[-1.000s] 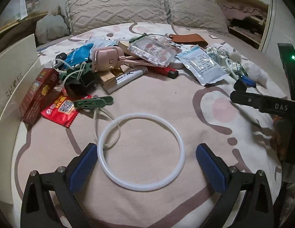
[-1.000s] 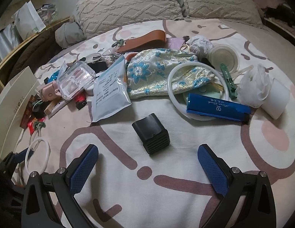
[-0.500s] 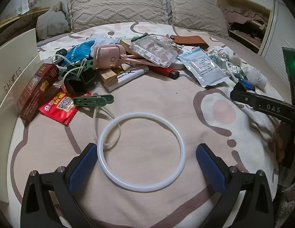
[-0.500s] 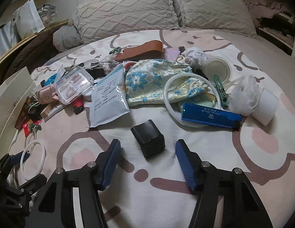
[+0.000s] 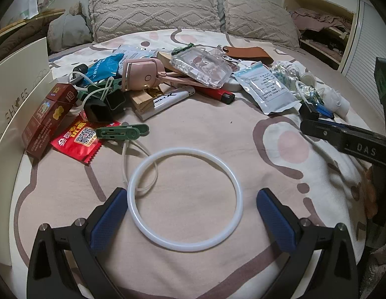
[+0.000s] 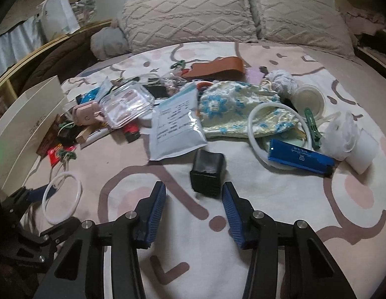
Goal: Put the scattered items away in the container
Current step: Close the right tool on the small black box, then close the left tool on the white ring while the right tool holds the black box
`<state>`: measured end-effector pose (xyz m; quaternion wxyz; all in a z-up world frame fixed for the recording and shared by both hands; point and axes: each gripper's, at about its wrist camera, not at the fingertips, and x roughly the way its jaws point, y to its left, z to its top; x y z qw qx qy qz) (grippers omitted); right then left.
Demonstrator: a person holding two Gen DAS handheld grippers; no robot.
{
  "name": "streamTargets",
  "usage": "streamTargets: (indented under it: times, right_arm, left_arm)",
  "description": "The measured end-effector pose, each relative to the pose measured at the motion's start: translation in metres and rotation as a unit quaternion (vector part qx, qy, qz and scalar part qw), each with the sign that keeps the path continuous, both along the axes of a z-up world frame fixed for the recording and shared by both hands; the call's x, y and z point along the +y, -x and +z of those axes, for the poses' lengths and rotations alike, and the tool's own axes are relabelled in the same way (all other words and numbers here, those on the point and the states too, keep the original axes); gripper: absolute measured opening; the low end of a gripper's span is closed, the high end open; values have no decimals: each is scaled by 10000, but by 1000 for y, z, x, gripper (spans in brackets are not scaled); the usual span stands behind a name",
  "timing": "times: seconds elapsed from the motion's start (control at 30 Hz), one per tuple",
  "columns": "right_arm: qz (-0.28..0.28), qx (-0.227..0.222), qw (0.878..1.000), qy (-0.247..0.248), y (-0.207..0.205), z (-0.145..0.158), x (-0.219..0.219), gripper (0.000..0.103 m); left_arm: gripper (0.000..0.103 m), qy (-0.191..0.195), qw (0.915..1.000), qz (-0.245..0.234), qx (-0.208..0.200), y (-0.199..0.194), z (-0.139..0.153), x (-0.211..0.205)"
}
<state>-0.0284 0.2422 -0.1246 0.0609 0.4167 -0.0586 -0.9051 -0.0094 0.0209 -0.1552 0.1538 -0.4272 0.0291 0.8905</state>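
Right gripper (image 6: pixel 194 194): we are seeing it pitched down over the bedspread (image 6: pixel 267 224), its 2 blue-padded fingers (image 6: pixel 155 209) narrowed to a modest gap. The jaws have just been closing.
Right gripper's hold: we are seeing nothing gripped. The black box (image 6: pixel 208 173) is sitting just ahead of the fingertips, its near right corner close to the right pad, and we cannot tell whether they are touching.
Left gripper (image 5: pixel 188 214): we are seeing it angled down too, jaws spread wide and gripping nothing.
Left gripper's surroundings: the white ring (image 5: pixel 185 199) is lying flat between its 2 pads, the left pad just beside the ring's rim, the right pad apart from it.
Black box, looks: we are looking at a small dark cube with a ribbed lower band, tilted slightly and blurred.
Black box, place: it is resting on the bedspread, just below the white printed pouch (image 6: pixel 175 127) and left of the blue flat case (image 6: pixel 300 158).
Container: we are seeing a pale cardboard box (image 6: pixel 31 124) standing at the left edge of the bed, well apart from the black box.
Clutter near the left gripper: a green clip (image 5: pixel 123 132), a red sachet (image 5: pixel 77 139) and a pink device (image 5: pixel 140 76) are lying beyond the ring.
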Motion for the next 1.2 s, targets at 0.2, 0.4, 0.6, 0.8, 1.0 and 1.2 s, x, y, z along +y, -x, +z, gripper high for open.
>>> streamTargets:
  times: [0.2,0.4,0.6,0.8,1.0,1.2]
  right_arm:
    - [-235,-56,9997,-41,8,1,4,48]
    - [-156,-9,9993,-330,11,0,-5,28]
    - [-176,49,9996,-226,8,0,-1,28]
    - [-209,23,9997,-141,8,-2,1,28]
    - [-225,-18,9997,16,8,-4,4,28]
    - [-204,-39,9998,29,7,-4,4,28]
  left_arm:
    - [103,61,10000,11,44,0,0,2]
    - [103,46,9999,29,87,0,3,1]
    - [103,-181,9998,54,103,2,6,-3]
    - [102,-132,9992,145,356,-1,12,-4]
    - [102,-406,9978,73,522,-3,20,-12]
    - [102,-556,9975,-26,438,2,20,-13]
